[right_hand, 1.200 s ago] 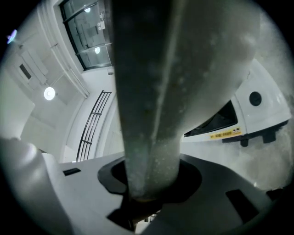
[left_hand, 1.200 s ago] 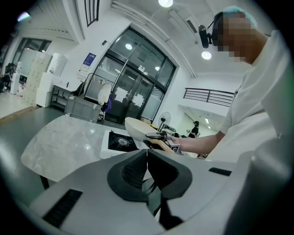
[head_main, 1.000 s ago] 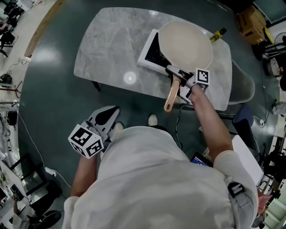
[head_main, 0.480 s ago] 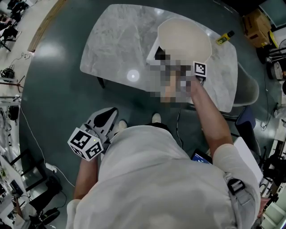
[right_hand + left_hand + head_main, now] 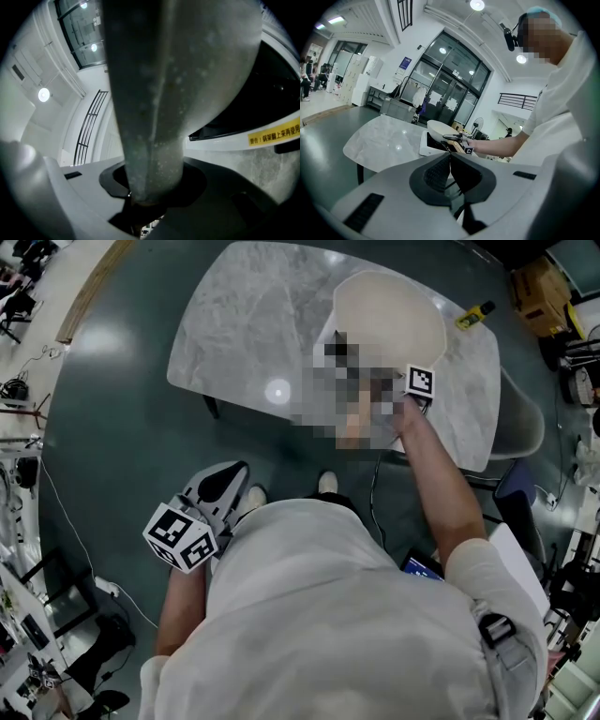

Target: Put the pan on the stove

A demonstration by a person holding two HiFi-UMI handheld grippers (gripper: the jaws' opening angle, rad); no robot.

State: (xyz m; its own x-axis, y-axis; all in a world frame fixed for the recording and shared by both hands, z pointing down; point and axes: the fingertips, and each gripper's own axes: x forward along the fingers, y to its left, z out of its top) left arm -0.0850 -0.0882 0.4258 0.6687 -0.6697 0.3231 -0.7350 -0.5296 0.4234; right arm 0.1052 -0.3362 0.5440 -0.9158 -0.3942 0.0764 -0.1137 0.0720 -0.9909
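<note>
Pan (image 5: 389, 320) was over stove (image 5: 423, 146) at right end of marble table (image 5: 244, 315), handle toward person. Contact between pan base and stove top could not be confirmed. Right gripper (image 5: 150, 199): jaws were opening, pan handle between them, pads against handle. Left gripper (image 5: 451, 164): jaws together, nothing between, held low at person's left side, well apart from table.

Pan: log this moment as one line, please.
pan over stove on table | right gripper: jaws opening, handle between them | left gripper: shut, empty, at person's side
</note>
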